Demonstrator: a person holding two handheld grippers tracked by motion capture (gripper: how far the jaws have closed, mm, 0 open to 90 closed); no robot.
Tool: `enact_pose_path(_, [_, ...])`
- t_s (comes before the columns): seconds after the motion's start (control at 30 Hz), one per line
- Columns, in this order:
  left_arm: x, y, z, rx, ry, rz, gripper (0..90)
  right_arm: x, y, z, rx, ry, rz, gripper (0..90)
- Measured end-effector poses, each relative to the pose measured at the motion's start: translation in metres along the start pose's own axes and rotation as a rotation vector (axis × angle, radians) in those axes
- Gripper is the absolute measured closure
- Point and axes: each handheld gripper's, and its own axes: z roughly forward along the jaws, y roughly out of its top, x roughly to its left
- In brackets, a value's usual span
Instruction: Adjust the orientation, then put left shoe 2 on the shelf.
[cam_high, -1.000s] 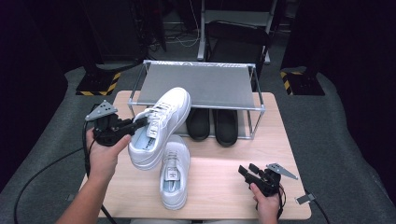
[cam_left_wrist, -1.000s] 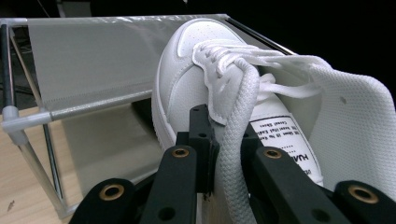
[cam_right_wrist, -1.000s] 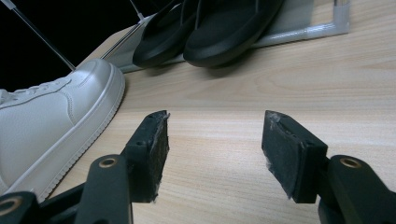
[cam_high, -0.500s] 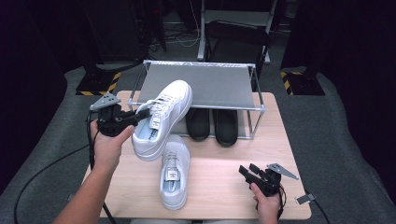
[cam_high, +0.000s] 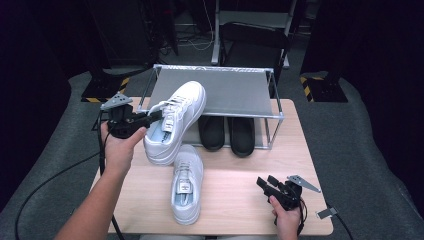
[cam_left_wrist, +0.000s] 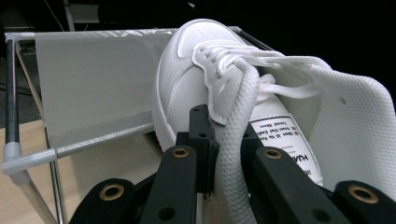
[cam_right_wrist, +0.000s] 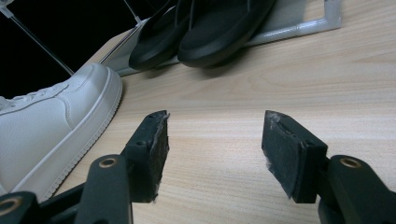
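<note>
Progress looks roughly at the halfway mark, judging by where the white shoes are relative to the rack (cam_high: 210, 95) at the back of the worktop (cam_high: 240, 185). Nearest the person, the right tongs (cam_high: 267, 184) rest low on the worktop in front of the rack, jaws apart with nothing between them. Just left of them, also in front of the rack, the second white shoe (cam_high: 186, 182) lies flat on the wood, untouched. Farther on, the left tongs (cam_high: 152, 118) are clamped on the lifted shoe (cam_high: 175, 120), gripping its collar edge beside the laces, and hold it clear of the wood at the rack's front left corner, toe pointing toward the top shelf. Under that shelf sits a pair of black slippers (cam_high: 227, 132). What remains, as I judge it: setting the lifted shoe on the shelf, then fetching the other.
</note>
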Motion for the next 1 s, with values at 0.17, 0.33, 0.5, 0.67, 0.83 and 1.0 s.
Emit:
enact_pose_path(0.17, [0.002,0.004,0.003,0.0,0.001,0.003,82.7,0.0,0.0,0.0,0.0,0.0,0.002,41.1])
enact_pose_path(0.33, [0.004,0.008,0.008,-0.002,0.0,-0.001,82.7,-0.001,0.0,0.0,0.0,-0.001,0.003,41.0])
enact_pose_path(0.5, [0.005,0.014,0.015,-0.008,0.01,-0.005,82.7,-0.002,0.0,0.0,-0.004,-0.001,0.0,41.1])
enact_pose_path(0.67, [0.007,0.02,0.025,-0.002,0.017,0.002,82.7,-0.002,-0.001,0.0,0.0,-0.003,0.014,41.1])
enact_pose_path(0.83, [0.008,0.024,0.033,-0.003,0.014,-0.004,82.7,-0.004,0.0,-0.001,-0.004,-0.002,0.018,41.1])
enact_pose_path(1.0, [0.008,0.029,0.042,-0.006,0.031,0.002,82.6,-0.004,-0.001,-0.001,-0.009,-0.002,0.014,41.1])
